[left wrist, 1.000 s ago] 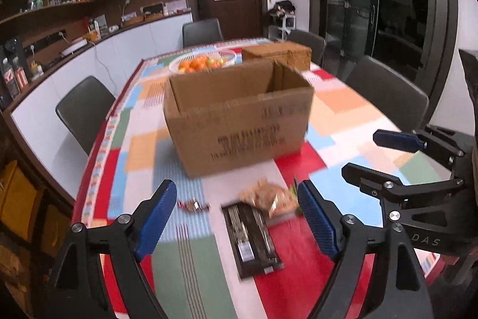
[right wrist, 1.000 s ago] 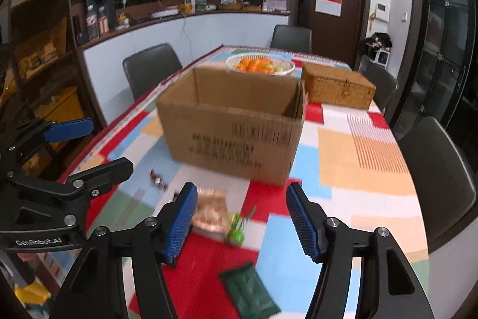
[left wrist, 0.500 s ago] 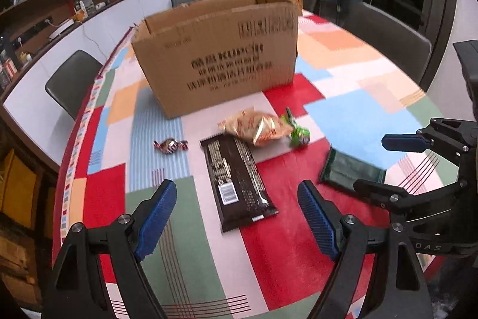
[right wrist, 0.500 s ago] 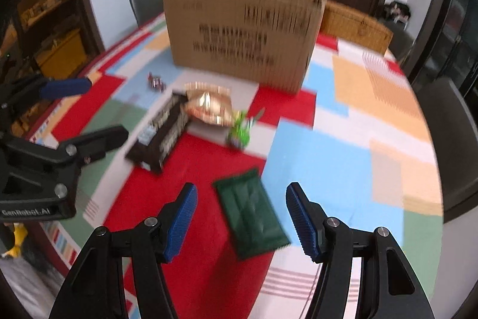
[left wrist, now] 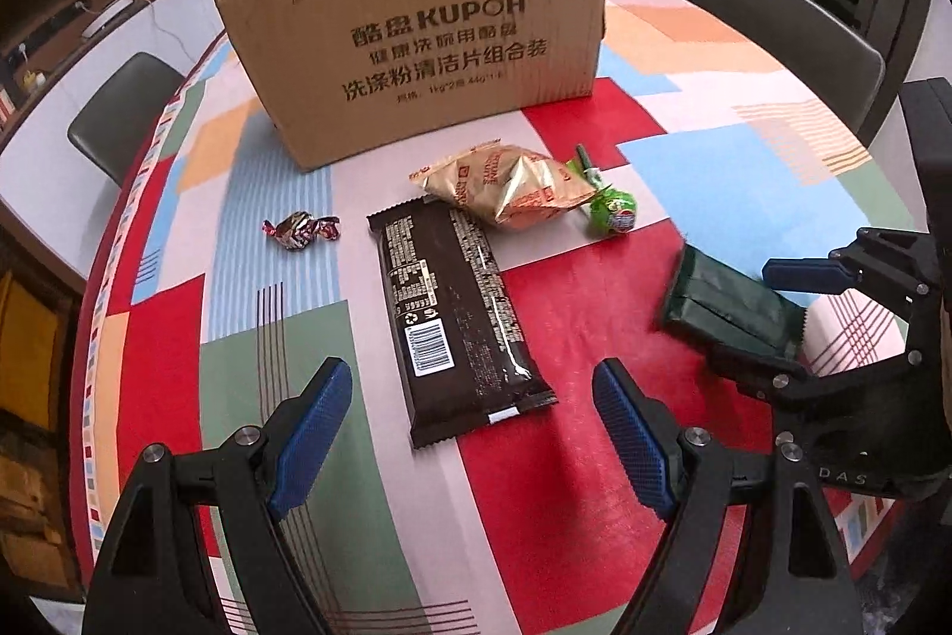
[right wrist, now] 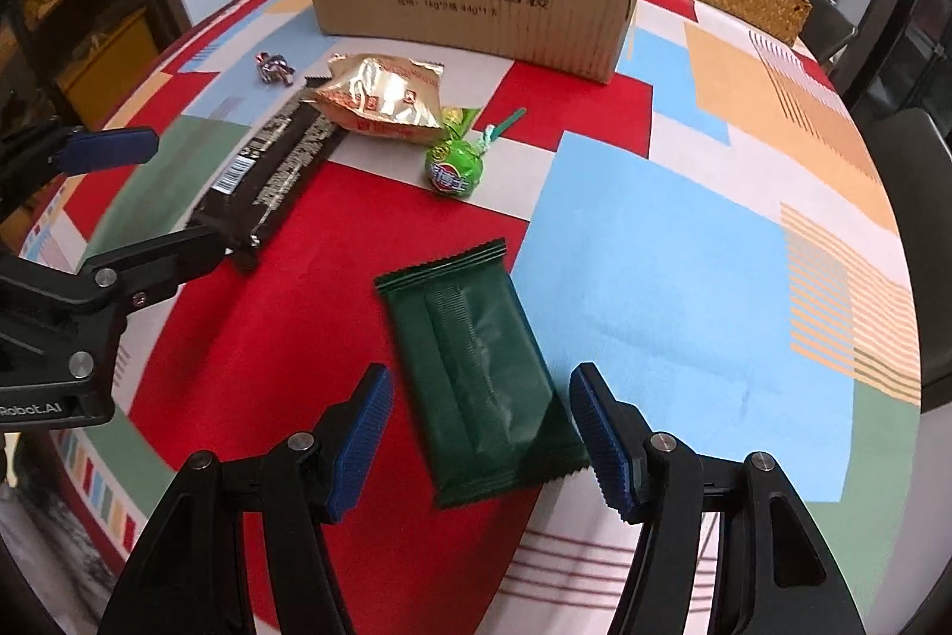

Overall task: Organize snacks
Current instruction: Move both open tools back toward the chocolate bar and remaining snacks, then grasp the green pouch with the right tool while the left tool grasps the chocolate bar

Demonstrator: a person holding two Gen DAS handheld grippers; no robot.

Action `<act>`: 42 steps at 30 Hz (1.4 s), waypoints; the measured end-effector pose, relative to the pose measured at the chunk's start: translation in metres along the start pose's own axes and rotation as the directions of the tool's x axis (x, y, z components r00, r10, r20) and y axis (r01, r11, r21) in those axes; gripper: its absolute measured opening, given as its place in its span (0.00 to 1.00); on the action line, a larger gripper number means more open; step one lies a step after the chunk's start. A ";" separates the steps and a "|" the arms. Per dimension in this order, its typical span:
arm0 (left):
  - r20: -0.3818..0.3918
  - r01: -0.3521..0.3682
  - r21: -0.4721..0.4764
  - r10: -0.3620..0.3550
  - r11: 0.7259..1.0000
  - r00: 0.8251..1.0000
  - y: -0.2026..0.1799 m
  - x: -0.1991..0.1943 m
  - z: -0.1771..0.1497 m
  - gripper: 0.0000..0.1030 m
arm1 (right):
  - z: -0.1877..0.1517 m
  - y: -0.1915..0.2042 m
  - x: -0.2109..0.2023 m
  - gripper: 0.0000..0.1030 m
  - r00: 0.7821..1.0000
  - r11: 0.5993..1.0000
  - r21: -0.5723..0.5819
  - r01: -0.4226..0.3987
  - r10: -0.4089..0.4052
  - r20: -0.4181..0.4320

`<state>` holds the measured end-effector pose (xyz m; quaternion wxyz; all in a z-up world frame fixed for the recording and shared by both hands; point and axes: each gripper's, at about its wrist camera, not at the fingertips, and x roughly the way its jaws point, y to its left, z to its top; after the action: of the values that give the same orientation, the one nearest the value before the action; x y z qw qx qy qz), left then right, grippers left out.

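You had brought both tools down from the box-top view to just above the table, so the picking stage was about to begin. Your right tool (right wrist: 479, 432) hung apart, straddling the green packet (right wrist: 476, 379) at lower centre; your left tool (left wrist: 473, 432) was apart too, below the dark bar (left wrist: 455, 313). The gold bag (left wrist: 506, 185), lollipop (left wrist: 610, 212) and candy (left wrist: 300, 230) lay mid-frame before the box (left wrist: 416, 40). The table (left wrist: 595, 486) edge ran close under both tools; open cloth lay right of the packet.
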<state>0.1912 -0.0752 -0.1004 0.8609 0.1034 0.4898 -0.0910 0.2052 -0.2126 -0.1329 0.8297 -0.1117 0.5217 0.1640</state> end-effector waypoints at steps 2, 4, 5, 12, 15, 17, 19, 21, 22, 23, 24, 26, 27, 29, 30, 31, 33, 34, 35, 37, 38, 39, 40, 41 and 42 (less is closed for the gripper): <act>-0.004 0.003 -0.006 -0.003 1.000 1.000 0.002 0.004 0.001 0.81 | 0.002 -0.003 0.006 0.61 1.000 1.000 0.007 -0.002 0.002 -0.008; -0.007 0.008 -0.011 -0.008 1.000 1.000 0.004 0.008 0.003 0.81 | 0.005 -0.005 0.007 0.61 1.000 1.000 0.020 -0.008 0.008 0.002; -0.007 0.009 -0.015 -0.009 1.000 1.000 0.006 0.010 0.004 0.81 | 0.006 -0.005 0.008 0.61 1.000 1.000 0.026 -0.006 0.006 0.006; -0.008 0.029 -0.048 -0.029 0.998 1.000 0.019 0.024 0.014 0.81 | 0.017 -0.001 0.013 0.46 0.999 0.999 0.046 -0.012 0.011 0.034; -0.016 0.044 -0.073 -0.045 0.996 0.999 0.025 0.032 0.020 0.81 | 0.023 -0.001 0.015 0.45 0.999 0.997 0.068 -0.021 0.019 0.042; -0.026 0.055 -0.089 -0.057 0.995 0.998 0.028 0.039 0.024 0.81 | 0.027 -0.001 0.016 0.45 0.998 0.995 0.091 -0.041 0.036 0.049; -0.034 0.067 -0.097 -0.071 0.993 0.997 0.029 0.044 0.029 0.79 | 0.030 0.000 0.017 0.45 0.997 0.992 0.115 -0.058 0.052 0.057; -0.040 0.066 -0.098 -0.071 0.993 0.997 0.029 0.048 0.033 0.74 | 0.033 0.000 0.018 0.45 0.996 0.988 0.138 -0.073 0.065 0.064; -0.040 0.067 -0.093 -0.071 0.993 0.997 0.028 0.050 0.035 0.73 | 0.034 0.000 0.018 0.45 0.995 0.985 0.150 -0.080 0.071 0.068; -0.042 0.062 -0.087 -0.066 0.994 0.997 0.027 0.052 0.036 0.72 | 0.036 0.000 0.018 0.45 0.994 0.983 0.163 -0.088 0.077 0.074; -0.045 0.059 -0.085 -0.063 0.995 0.997 0.026 0.054 0.037 0.68 | 0.036 -0.001 0.017 0.45 0.994 0.981 0.173 -0.093 0.080 0.080; -0.056 0.064 -0.091 -0.070 0.994 0.996 0.025 0.059 0.039 0.62 | 0.037 0.000 0.014 0.45 0.993 0.980 0.180 -0.089 0.073 0.094; -0.064 0.071 -0.096 -0.077 0.993 0.995 0.025 0.061 0.040 0.57 | 0.038 0.001 0.013 0.45 0.993 0.980 0.180 -0.082 0.064 0.101; -0.065 0.072 -0.105 -0.080 0.992 0.995 0.024 0.063 0.040 0.54 | 0.040 0.002 0.011 0.45 0.992 0.980 0.182 -0.074 0.054 0.111; -0.061 0.071 -0.104 -0.078 0.992 0.995 0.024 0.063 0.040 0.51 | 0.041 0.001 0.010 0.45 0.992 0.980 0.185 -0.074 0.053 0.114; -0.058 0.080 -0.103 -0.086 0.992 0.995 0.024 0.062 0.039 0.51 | 0.042 0.001 0.009 0.45 0.992 0.979 0.190 -0.075 0.053 0.118; -0.052 0.102 -0.097 -0.108 0.990 0.993 0.024 0.060 0.037 0.49 | 0.044 -0.001 0.006 0.45 0.990 0.977 0.201 -0.077 0.052 0.129; -0.050 0.105 -0.094 -0.110 0.990 0.993 0.024 0.059 0.036 0.49 | 0.044 -0.001 0.005 0.45 0.990 0.976 0.202 -0.077 0.050 0.132; -0.049 0.105 -0.092 -0.110 0.990 0.993 0.024 0.058 0.035 0.49 | 0.045 -0.001 0.003 0.45 0.989 0.976 0.203 -0.076 0.049 0.136; -0.043 0.108 -0.100 -0.113 0.989 0.993 0.026 0.054 0.033 0.48 | 0.045 0.000 0.000 0.45 0.989 0.975 0.207 -0.076 0.046 0.143; -0.039 0.115 -0.109 -0.120 0.987 0.992 0.028 0.052 0.031 0.48 | 0.046 0.001 -0.001 0.45 0.988 0.975 0.208 -0.077 0.047 0.146; -0.036 0.119 -0.117 -0.123 0.986 0.992 0.029 0.049 0.029 0.48 | 0.046 0.002 -0.003 0.45 0.988 0.975 0.208 -0.077 0.046 0.149; -0.030 0.120 -0.124 -0.124 0.985 0.992 0.031 0.046 0.027 0.48 | 0.046 0.003 -0.004 0.45 0.987 0.975 0.208 -0.076 0.045 0.153; -0.019 0.119 -0.130 -0.123 0.984 0.992 0.033 0.040 0.025 0.48 | 0.046 0.004 -0.006 0.45 0.987 0.975 0.207 -0.076 0.043 0.157; -0.012 0.118 -0.133 -0.120 0.984 0.993 0.036 0.035 0.023 0.48 | 0.046 0.006 -0.008 0.45 0.986 0.976 0.204 -0.074 0.041 0.162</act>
<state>0.2369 -0.0487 -0.1165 0.8539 0.0177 0.5087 -0.1086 0.2377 -0.1918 -0.1059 0.8702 0.0048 0.4723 0.1406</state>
